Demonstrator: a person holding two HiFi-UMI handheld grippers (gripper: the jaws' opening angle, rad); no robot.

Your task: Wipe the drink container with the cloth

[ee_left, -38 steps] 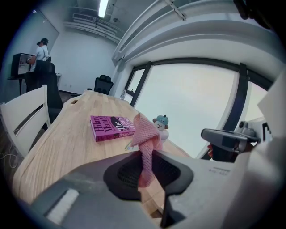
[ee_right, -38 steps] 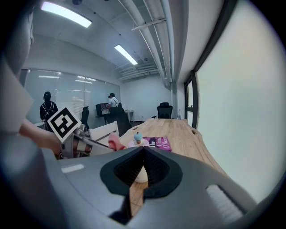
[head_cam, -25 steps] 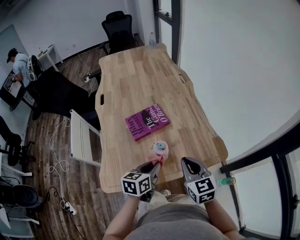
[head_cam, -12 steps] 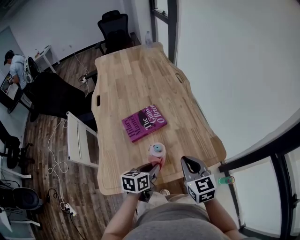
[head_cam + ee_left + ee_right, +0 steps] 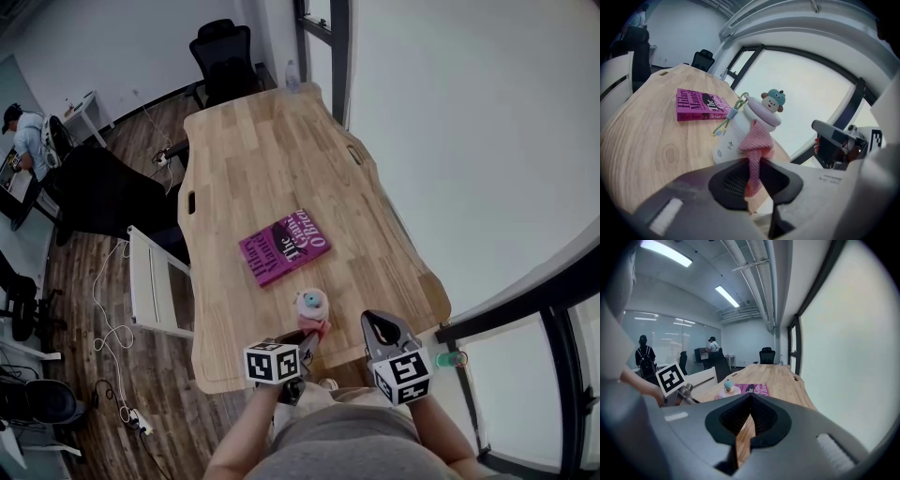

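Standing upright near the near end of a long light wooden table: a white drink container with a pink lid and a small figure on top. Draped against its side, a pink mesh cloth, pinched by its lower end in the closed jaws of the left gripper. Held just to the right, clear of the container, the right gripper, jaws closed on nothing. Farther along the tabletop, lying flat and apart from the container, a magenta book. Around the table: dark plank floor with loose cables, a white chair at the left side, a black office chair at the far end, a tall glazed wall on the right. Far off at left, a person at a desk.
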